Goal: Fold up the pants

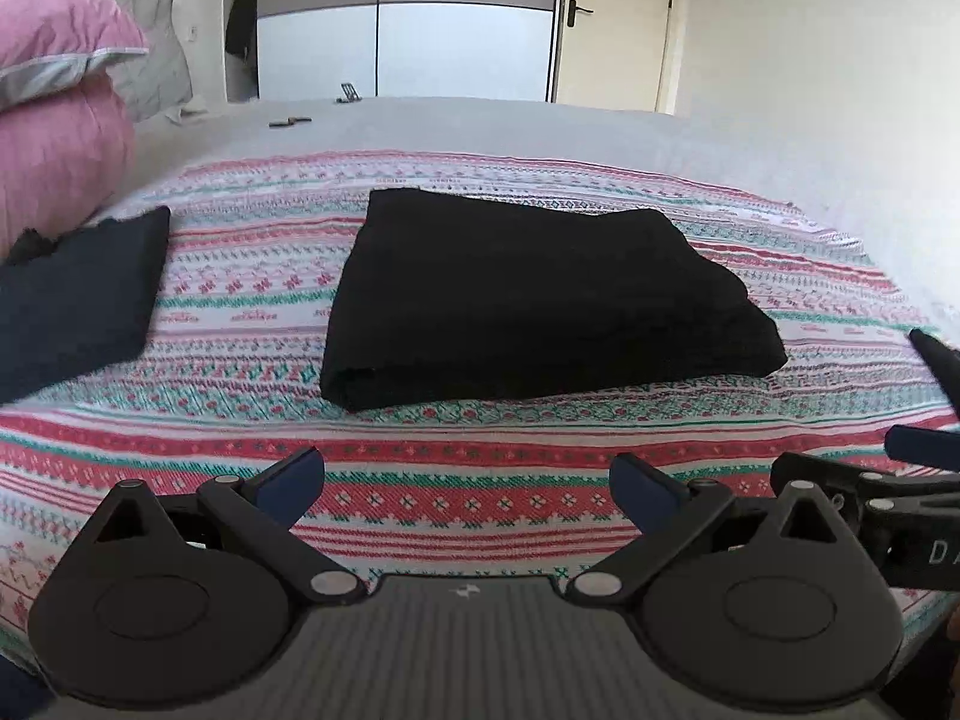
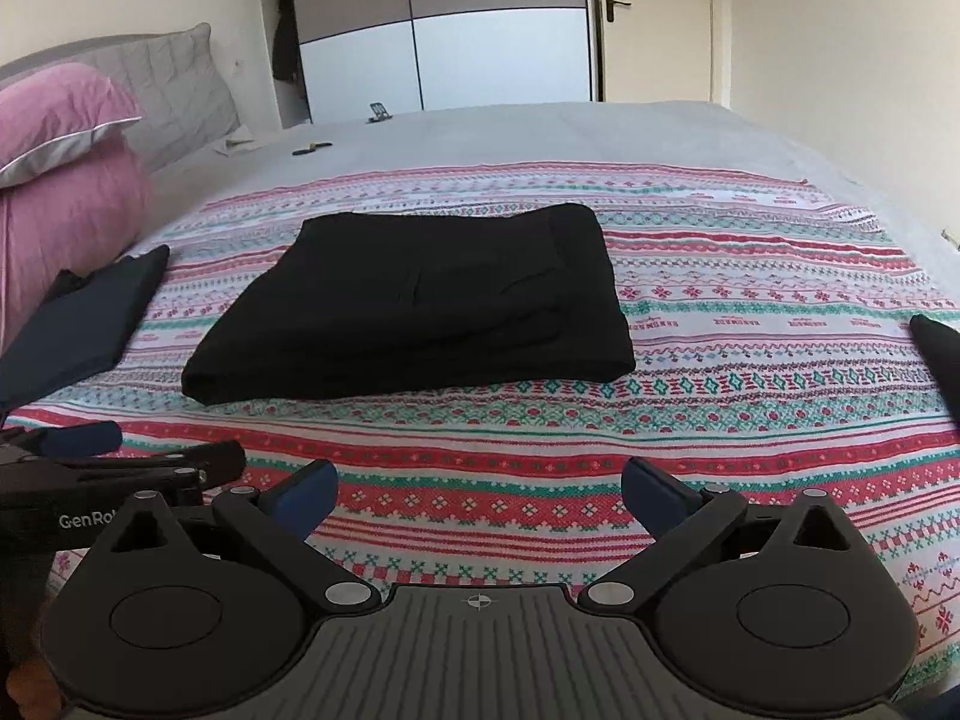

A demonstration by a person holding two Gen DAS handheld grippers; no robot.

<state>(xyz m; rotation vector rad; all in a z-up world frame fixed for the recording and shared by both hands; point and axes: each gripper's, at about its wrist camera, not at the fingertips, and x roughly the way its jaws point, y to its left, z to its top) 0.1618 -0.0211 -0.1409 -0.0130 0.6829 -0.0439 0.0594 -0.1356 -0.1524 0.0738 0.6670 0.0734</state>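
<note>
Both grippers hung low over the patterned blanket, the left gripper and the right gripper each with jaws spread wide and holding nothing. Straight ahead of the left jaws, and ahead and slightly to the left of the right jaws, the black pants lay as a compact folded bundle, well apart from both pairs of fingertips. Its longer side ran roughly across the line of the jaws, with the thick folded edge facing them. Neither gripper looked clearly nearer; the two were side by side, each showing at the edge of the other's view. A second dark folded garment lay off to the left of the jaws, beside pink pillows. Judged from the tidy bundle, the folding appeared essentially done.
</note>
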